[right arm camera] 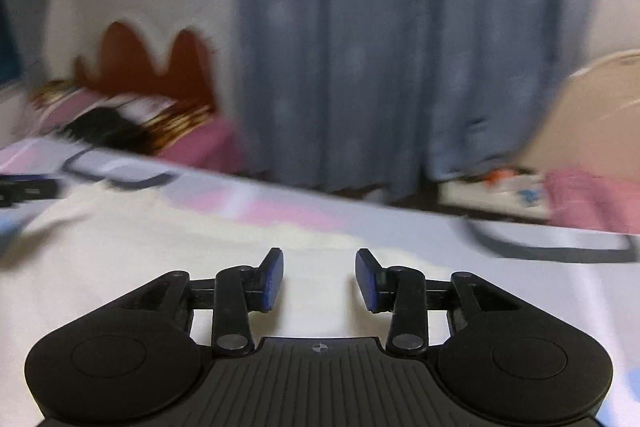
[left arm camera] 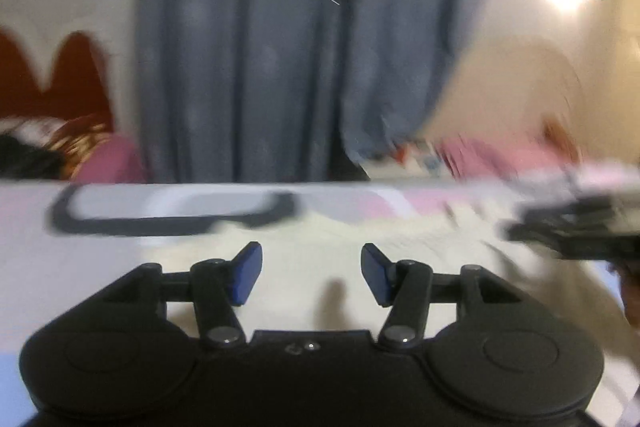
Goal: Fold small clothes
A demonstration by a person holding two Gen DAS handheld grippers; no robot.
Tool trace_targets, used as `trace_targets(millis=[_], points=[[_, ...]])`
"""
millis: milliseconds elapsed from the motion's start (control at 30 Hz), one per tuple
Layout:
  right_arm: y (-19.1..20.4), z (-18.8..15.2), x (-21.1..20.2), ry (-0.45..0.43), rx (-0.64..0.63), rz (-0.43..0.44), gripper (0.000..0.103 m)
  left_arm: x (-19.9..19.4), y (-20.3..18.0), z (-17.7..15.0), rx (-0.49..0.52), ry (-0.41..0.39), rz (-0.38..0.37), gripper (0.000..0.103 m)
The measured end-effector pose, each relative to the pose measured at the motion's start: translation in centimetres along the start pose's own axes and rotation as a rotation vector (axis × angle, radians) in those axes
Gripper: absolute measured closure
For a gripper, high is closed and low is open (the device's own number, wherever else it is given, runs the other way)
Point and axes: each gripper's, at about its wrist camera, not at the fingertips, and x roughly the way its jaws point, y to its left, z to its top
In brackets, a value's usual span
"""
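A cream-white garment point(left arm camera: 344, 239) lies flat on the patterned bed sheet point(left arm camera: 32, 259), blurred by motion. My left gripper point(left arm camera: 312, 273) hovers over it, open, with nothing between its blue pads point(left arm camera: 248, 275). At the right edge of the left wrist view the other gripper point(left arm camera: 580, 227) shows as a dark smear. In the right wrist view the same pale garment point(right arm camera: 160, 267) fills the foreground. My right gripper point(right arm camera: 320, 277) is open above it, and its blue pads point(right arm camera: 274, 279) hold nothing. The left gripper point(right arm camera: 24, 191) appears as a dark blur at the left edge.
A blue-grey curtain point(left arm camera: 288, 47) hangs behind the bed's far edge. A red-brown scalloped headboard point(right arm camera: 148, 67) and pink bedding point(right arm camera: 200, 143) with a dark heap sit at the left. Pink and white items point(right arm camera: 560, 199) lie at the right.
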Motion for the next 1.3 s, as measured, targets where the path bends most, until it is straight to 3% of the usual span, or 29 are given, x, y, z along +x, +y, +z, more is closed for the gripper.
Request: trace_targets(millis=[100,167,200,233,267,333,433,467,533,633,667,733,767,800,867,967,1033,1167,1233,1300], points=[[2.9,0.1,2.2,0.072,-0.018,0.123,0.064,1.7,-2.5,0.0,0.070,0.046,-0.049,0.049],[3.9,0.0,4.1,0.101,-0.091,0.076,0.064,4.1,-3.0,-0.6,0.117,0.098,0.032,0.039],[3.6,0.1,4.5,0.085,-0.081,0.057,0.064,4.8,-2.5,-1.1,0.104,0.076,0.043,0.023],[2.9,0.2,5.0,0.077,-0.041,0.036,0.061,5.3,-1.6,-1.1,0.045,0.081,0.024,0.021],[2.2,0.4,5.4,0.073,-0.005,-0.006,0.057,5.4,-0.6,-0.8,-0.017,0.086,0.000,0.021],[1.6,0.6,5.6,0.079,0.029,-0.026,0.057,4.7,0.1,-0.1,-0.068,0.075,0.046,0.026],[2.2,0.9,3.1,0.015,0.014,-0.040,0.057,1.7,-0.7,-0.3,-0.022,-0.007,0.039,0.026],[2.5,0.6,2.2,-0.011,0.017,-0.006,0.057,1.6,-0.9,-0.3,-0.025,0.005,0.017,0.026],[3.3,0.1,2.4,0.024,0.022,0.056,0.058,2.0,-2.0,-1.2,0.008,0.043,-0.019,0.025],[4.0,-1.3,2.9,0.039,-0.046,0.045,0.058,1.8,-1.4,-2.6,0.072,0.048,0.040,0.022],[3.0,-1.6,2.3,0.035,-0.028,0.020,0.058,1.2,-0.6,-2.6,0.068,0.042,0.073,0.022],[0.8,-2.4,1.4,0.029,0.001,-0.133,0.058,0.5,1.4,-3.2,0.054,0.049,0.161,0.021],[-1.0,-3.1,1.1,0.038,0.033,-0.196,0.058,0.2,2.5,-3.3,0.011,0.056,0.150,0.021],[-2.8,-3.6,0.6,0.040,0.090,-0.199,0.058,0.0,3.6,-3.4,-0.044,0.060,0.129,0.021],[-3.7,-3.5,0.1,0.047,0.125,-0.179,0.058,-0.1,3.5,-3.0,-0.032,0.071,0.148,0.021],[-1.8,-2.6,-1.5,0.009,0.111,-0.176,0.058,-1.8,1.1,-2.3,0.015,0.055,0.188,0.025],[-0.5,-2.4,-3.0,-0.025,0.124,-0.101,0.058,-4.0,-0.7,-2.8,0.016,0.001,0.127,0.023],[4.0,-3.3,-3.4,0.018,0.029,0.038,0.058,-3.7,-3.3,-4.2,0.028,0.029,0.108,0.023],[5.6,-4.1,-2.2,0.055,-0.023,0.023,0.058,-2.9,-2.8,-5.4,0.020,0.077,0.143,0.021],[5.4,-4.7,-2.2,0.050,-0.045,-0.008,0.058,-4.2,-1.3,-6.2,0.000,0.054,0.163,0.021]])
